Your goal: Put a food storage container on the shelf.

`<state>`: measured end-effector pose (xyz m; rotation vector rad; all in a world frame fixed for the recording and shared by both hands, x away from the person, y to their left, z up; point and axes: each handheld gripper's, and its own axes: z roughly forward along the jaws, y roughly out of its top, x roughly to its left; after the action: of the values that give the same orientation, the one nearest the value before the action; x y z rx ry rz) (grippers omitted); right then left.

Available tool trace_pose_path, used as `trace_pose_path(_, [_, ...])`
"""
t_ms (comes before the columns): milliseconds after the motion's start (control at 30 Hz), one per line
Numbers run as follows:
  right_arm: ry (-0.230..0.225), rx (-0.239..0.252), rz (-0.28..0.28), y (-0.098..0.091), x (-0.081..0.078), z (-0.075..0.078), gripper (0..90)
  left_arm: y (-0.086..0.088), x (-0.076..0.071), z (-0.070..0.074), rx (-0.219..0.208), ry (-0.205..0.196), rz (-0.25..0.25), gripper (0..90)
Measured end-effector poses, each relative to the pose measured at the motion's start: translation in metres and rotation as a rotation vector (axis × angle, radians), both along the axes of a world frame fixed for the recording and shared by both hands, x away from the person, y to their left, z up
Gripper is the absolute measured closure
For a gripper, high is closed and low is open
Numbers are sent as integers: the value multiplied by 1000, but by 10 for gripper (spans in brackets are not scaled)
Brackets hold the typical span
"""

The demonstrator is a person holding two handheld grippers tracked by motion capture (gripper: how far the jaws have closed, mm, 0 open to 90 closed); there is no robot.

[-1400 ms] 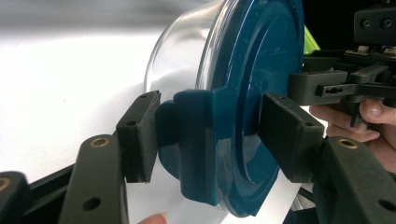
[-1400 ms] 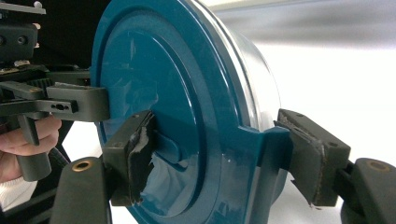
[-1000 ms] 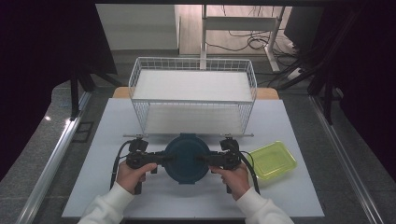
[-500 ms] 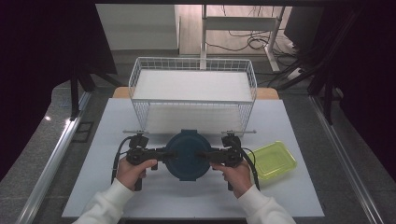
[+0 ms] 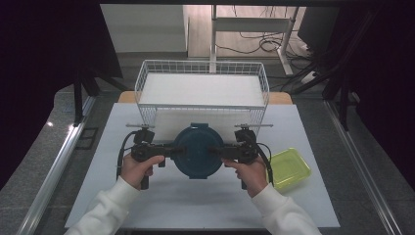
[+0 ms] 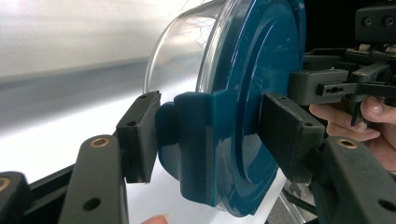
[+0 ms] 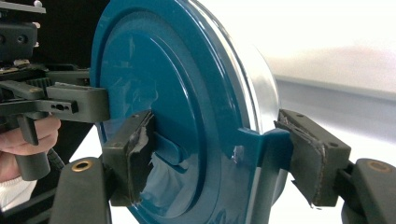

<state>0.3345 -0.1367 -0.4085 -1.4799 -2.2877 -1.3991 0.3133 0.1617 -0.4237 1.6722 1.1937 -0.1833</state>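
Note:
A round clear container with a dark blue lid (image 5: 198,152) hangs between my two grippers over the white table (image 5: 147,205), just in front of the wire basket. My left gripper (image 5: 171,151) is shut on the lid's left clip tab, my right gripper (image 5: 221,151) on the right one. In the left gripper view the blue lid (image 6: 247,93) and its tab sit between the jaws of my left gripper (image 6: 212,140), with the clear bowl (image 6: 187,51) behind. In the right gripper view my right gripper (image 7: 219,158) clamps the lid (image 7: 163,93) the same way.
A white wire basket (image 5: 203,90) stands at the back of the table, close beyond the container. A shallow yellow-green tray (image 5: 289,169) lies at the right, beside my right hand. Bare tabletop lies at the front and left.
Both grippers have carried the container away from the person, toward the wire basket. Their hold on it is unchanged.

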Motion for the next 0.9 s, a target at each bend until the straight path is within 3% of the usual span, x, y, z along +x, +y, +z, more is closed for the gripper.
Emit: trace_pose_path(900, [-76,-2,-2,-4,26,70,289,-4,28,69,4,-89,-5,408])
